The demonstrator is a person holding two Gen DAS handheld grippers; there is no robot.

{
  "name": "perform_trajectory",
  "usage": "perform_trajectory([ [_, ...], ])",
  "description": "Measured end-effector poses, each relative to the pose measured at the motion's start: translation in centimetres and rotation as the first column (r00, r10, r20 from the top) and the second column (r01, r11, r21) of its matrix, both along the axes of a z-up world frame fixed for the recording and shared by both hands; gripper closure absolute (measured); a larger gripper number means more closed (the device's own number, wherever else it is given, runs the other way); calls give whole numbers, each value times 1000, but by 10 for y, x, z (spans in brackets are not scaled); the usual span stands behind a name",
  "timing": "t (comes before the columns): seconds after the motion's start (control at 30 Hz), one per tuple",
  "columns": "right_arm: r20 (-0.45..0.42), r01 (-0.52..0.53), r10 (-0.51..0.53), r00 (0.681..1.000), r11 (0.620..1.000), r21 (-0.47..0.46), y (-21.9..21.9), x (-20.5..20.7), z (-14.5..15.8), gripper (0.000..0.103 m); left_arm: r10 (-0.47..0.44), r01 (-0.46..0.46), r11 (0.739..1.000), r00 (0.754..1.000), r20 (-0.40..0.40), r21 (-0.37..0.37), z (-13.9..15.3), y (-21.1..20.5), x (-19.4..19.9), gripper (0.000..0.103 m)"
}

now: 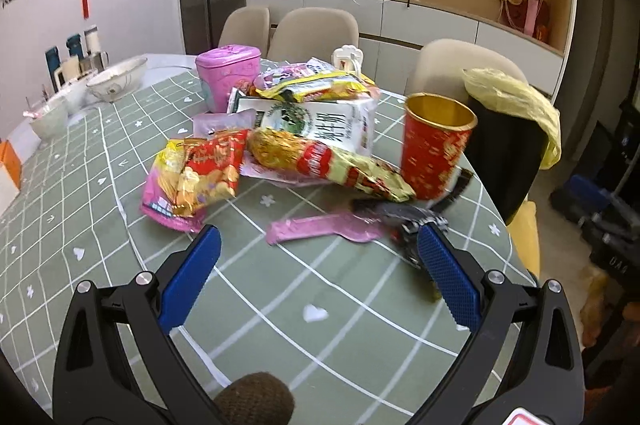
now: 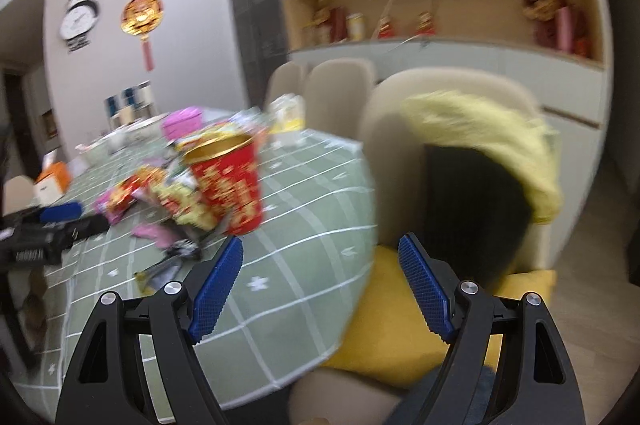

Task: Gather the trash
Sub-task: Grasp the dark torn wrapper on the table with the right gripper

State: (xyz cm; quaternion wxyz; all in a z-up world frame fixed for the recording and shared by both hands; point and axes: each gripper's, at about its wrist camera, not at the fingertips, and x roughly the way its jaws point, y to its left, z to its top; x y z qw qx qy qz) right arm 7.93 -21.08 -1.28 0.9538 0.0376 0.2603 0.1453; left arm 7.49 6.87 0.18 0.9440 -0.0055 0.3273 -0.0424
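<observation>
The left gripper (image 1: 318,253) hangs low over the desk (image 1: 280,305) with its blue pads spread wide and nothing between them; just beyond its tips lies a flat pink wrapper (image 1: 320,229), and touching that wrapper's right end is a dark crumpled wrapper (image 1: 404,217). The red paper cup (image 1: 434,145) with a gold inside serves as the landmark: it stands upright near the desk's right edge, just behind the dark wrapper. Against its left side lies a long yellow-and-red snack bag (image 1: 332,161), and further left of the cup a red-and-yellow chip bag (image 1: 204,173) rests on a pink pouch. Behind the cup's left shoulder sits a white-and-green bag (image 1: 324,123) under a yellow packet (image 1: 316,87), with a pink tin (image 1: 226,77) beyond them. To the cup's right, off the desk, stands a black bin (image 1: 504,153) lined with a yellowish bag (image 1: 516,97). The right gripper (image 2: 320,253) is also spread and empty, held at the desk's edge between cup (image 2: 228,181) and bin (image 2: 472,209); that view is blurred.
</observation>
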Motion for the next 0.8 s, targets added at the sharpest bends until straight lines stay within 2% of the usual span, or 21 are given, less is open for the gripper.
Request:
perform_trajectory([
  [0.13, -49, -113, 112, 992, 994, -14, 33, 18, -11, 27, 63, -63, 998, 998, 12, -4, 0, 29, 10, 9],
  [0.2, -62, -175, 173, 983, 984, -26, 53, 21, -13, 31, 88, -88, 996, 996, 4, -14, -1, 42, 15, 9],
  [0.27, -76, -257, 253, 964, 965, -44, 78, 26, -14, 35, 99, -99, 993, 995, -17, -57, -2, 57, 21, 9],
  [0.43, -107, -313, 304, 947, 946, -84, 119, 45, -18, 35, 106, -110, 988, 994, -41, -107, -4, 81, 28, 9],
  [0.53, -157, -324, 306, 939, 940, -109, 134, 59, -26, 49, 111, -116, 986, 992, -53, -119, -6, 88, 29, 9],
  [0.6, -156, -332, 313, 937, 936, -118, 134, 57, -25, 54, 108, -113, 986, 993, -48, -119, -5, 89, 29, 9],
  [0.67, -152, -335, 314, 937, 933, -135, 132, 52, -23, 63, 95, -100, 988, 994, -46, -118, -5, 87, 29, 9],
  [0.8, -157, -352, 333, 930, 929, -117, 124, 44, -22, 69, 83, -87, 990, 996, -39, -109, -9, 85, 29, 9],
])
